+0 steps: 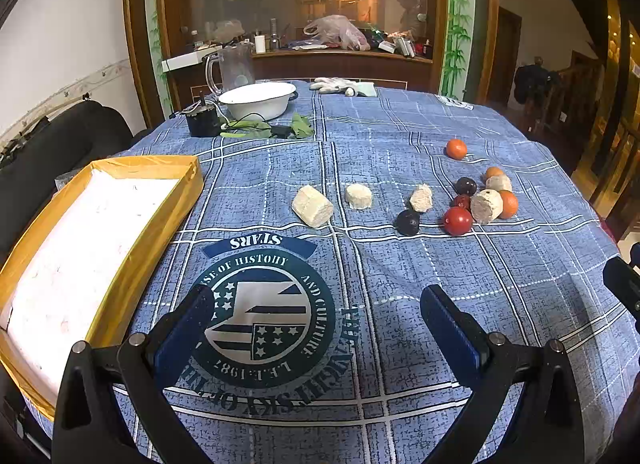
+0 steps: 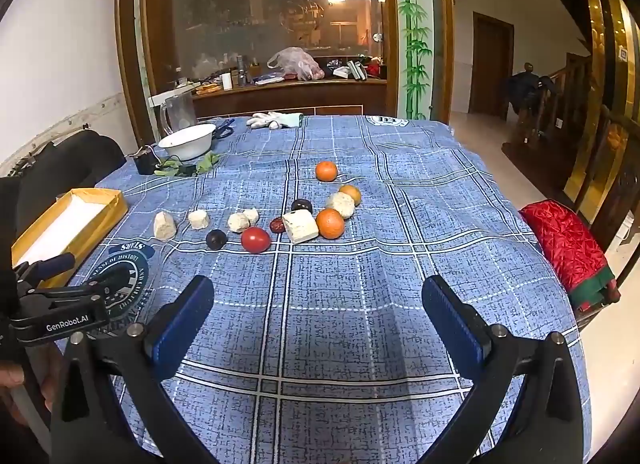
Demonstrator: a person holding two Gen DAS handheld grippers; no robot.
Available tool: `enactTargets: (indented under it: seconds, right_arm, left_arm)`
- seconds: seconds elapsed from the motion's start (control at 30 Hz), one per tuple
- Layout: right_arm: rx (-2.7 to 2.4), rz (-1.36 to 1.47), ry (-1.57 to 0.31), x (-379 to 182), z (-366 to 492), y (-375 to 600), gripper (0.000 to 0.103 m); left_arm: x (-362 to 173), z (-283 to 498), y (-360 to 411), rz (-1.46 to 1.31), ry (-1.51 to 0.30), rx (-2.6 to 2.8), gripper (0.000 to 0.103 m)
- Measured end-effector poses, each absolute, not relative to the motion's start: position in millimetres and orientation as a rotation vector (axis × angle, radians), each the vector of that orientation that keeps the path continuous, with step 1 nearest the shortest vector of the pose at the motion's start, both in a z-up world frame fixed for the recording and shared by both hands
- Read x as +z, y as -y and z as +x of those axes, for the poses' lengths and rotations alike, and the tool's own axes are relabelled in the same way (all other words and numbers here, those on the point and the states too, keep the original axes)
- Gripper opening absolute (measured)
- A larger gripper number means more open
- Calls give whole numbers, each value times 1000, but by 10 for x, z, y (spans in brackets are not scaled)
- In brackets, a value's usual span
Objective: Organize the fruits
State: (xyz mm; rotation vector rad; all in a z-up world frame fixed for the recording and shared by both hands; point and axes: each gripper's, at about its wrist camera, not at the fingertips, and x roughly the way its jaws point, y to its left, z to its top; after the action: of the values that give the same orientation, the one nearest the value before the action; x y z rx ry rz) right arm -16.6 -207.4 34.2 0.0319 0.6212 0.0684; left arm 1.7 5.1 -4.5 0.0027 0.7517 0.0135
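Note:
Fruits lie scattered on the blue checked tablecloth (image 1: pixel 400 135). A red tomato (image 1: pixel 457 220) (image 2: pixel 255 240), several oranges (image 2: pixel 330 223) (image 1: pixel 456 149), dark plums (image 1: pixel 408 222) (image 2: pixel 216 239) and several pale cut chunks (image 1: pixel 312 206) (image 2: pixel 300 226) sit mid-table. A yellow box (image 1: pixel 120 223) (image 2: pixel 96 219) with a white inside lies at the left. My left gripper (image 1: pixel 316 306) hovers open over the round logo, short of the fruit. My right gripper (image 2: pixel 318 296) is open above bare cloth, nearer than the fruit cluster. Neither holds anything.
A white basin (image 1: pixel 257 99), a clear jug (image 1: pixel 232 67), a black device with wires (image 1: pixel 202 119), green leaves (image 1: pixel 280 127) and white gloves (image 1: pixel 336 85) sit at the far end. A red cushion (image 2: pixel 568 248) lies right of the table. A black chair (image 1: pixel 60 151) stands left.

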Motion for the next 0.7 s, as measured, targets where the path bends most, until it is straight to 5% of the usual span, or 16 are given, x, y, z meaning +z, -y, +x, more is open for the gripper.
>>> enactTargets:
  seconds: [0.7]
  right_arm:
    - [78, 6, -584, 295, -162, 2115, 103]
  left_arm:
    - [-31, 35, -46, 9, -751, 15, 102]
